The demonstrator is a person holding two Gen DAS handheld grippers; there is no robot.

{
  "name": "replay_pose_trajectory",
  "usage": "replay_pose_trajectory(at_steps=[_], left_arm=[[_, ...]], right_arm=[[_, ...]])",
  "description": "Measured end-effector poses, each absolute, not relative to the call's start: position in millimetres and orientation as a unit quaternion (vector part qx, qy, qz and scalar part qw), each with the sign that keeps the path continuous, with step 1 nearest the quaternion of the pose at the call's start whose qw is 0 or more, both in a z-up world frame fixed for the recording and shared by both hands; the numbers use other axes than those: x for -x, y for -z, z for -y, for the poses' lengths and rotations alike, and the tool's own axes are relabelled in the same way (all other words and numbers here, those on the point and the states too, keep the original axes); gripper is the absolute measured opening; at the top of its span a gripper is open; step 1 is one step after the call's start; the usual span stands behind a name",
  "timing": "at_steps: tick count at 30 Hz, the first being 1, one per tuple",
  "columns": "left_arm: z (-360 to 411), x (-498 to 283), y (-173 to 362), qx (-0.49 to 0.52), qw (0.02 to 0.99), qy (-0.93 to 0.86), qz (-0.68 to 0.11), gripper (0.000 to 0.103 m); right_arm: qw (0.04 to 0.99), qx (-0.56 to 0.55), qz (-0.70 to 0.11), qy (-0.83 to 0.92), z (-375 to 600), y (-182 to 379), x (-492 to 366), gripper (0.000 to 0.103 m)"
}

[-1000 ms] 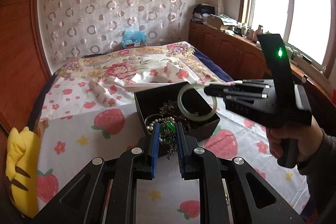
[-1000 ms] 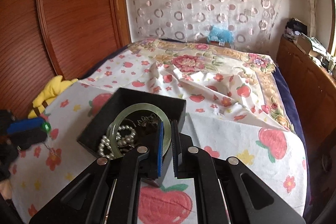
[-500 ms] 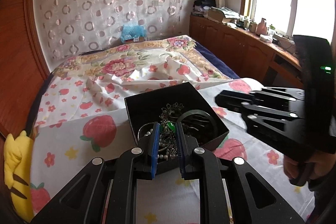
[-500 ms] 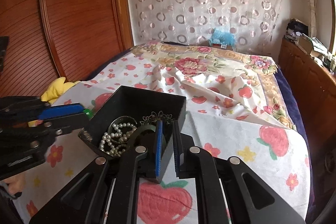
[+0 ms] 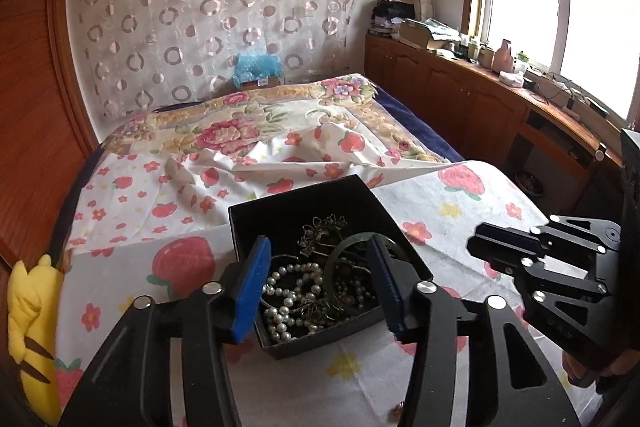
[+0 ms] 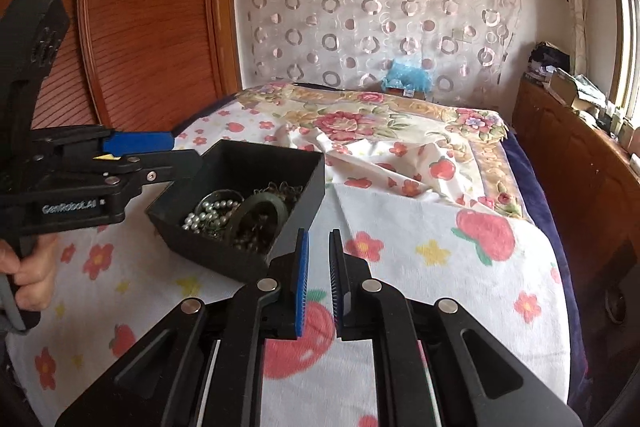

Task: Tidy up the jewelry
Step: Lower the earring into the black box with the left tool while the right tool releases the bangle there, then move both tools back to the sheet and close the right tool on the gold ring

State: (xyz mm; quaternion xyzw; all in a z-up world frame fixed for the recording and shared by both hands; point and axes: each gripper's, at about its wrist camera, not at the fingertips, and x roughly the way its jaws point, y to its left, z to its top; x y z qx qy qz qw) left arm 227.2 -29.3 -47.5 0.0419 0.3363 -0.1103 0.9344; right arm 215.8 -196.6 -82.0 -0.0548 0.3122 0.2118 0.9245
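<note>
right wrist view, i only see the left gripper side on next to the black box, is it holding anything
Observer: No. In the left wrist view the left gripper has nothing pressed between its blue pads. Its jaws are opening in front of the black box.
Operator: is it touching the pearls
Observer: The pearl strand shows between the two pads, lying in the box. Neither pad presses on it.
Operator: anything on the bed left of the box
Observer: A yellow plush toy sits at the bed's left edge.
</note>
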Motion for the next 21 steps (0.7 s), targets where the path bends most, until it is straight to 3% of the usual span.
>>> replay_pose_trajectory(at_steps=[5, 8, 12, 14, 21], left_arm=[[32.2, -213.4, 47.9, -0.051, 0.940, 0.104, -0.322, 0.082], [34.8, -202.9, 49.2, -0.058, 0.941, 0.112, -0.313, 0.093], [39.2, -189.4, 53.5, -0.065, 0.939, 0.120, -0.315, 0.095], [39.3, -183.4, 57.6, -0.064, 0.937, 0.126, -0.320, 0.095], [34.3, -162.4, 81.1, -0.071, 0.927, 0.133, -0.344, 0.095]], right_arm=[[0.923, 0.053, -0.314, -0.218, 202.8, 86.5, -194.2, 0.016], [0.922, 0.064, -0.314, -0.216, 204.4, 89.6, -181.4, 0.020], [0.918, 0.059, -0.319, -0.227, 207.7, 92.1, -165.1, 0.027], [0.915, 0.059, -0.322, -0.235, 207.0, 94.4, -156.2, 0.041], [0.889, 0.081, -0.351, -0.283, 186.2, 110.0, -128.9, 0.042]])
